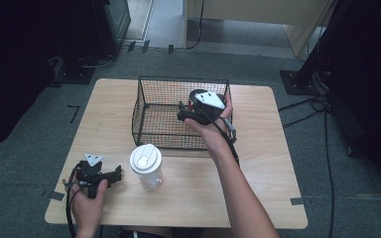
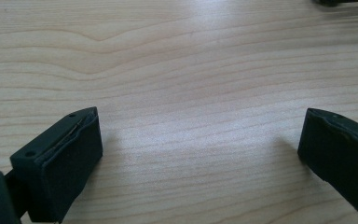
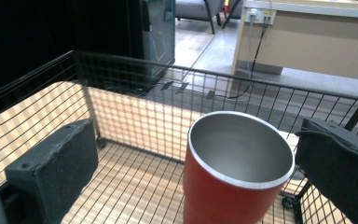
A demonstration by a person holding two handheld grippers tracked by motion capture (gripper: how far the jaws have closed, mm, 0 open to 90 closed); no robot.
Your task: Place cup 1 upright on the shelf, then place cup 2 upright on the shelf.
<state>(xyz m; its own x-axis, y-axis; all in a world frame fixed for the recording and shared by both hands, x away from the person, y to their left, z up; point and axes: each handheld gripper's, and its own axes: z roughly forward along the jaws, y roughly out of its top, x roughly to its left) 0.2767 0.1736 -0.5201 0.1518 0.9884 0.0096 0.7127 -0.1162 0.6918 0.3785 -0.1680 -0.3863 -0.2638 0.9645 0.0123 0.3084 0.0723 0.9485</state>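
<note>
Forearm and hand on the person's right reach from the bottom edge of the high view diagonally forward over the table (image 1: 258,163) and into the black wire basket (image 1: 151,89), where the right gripper (image 1: 184,113) sits low in the basket's right half with its grey three-cornered plate facing up and its cable trailing back along the wrist. In the right gripper view its jaws stand wide apart, and the red cup (image 3: 235,172) with a silver inside stands upright on the basket floor between them, nearer the right-hand jaw; the cup looks just clear of that jaw, though whether it touches there I cannot tell, and a clear gap separates it from the other jaw. The cup stands close to a corner of the basket. On the person's left, the hand rests near the table's front left corner, wrist low, holding the left gripper (image 1: 115,174) level and pointing to the right toward the clear tumbler with a white lid (image 1: 146,166), which stands upright on the table just in front of the basket and a little apart from the jaws. In the left gripper view (image 2: 200,154) its jaws are spread wide over bare wood, holding nothing.
</note>
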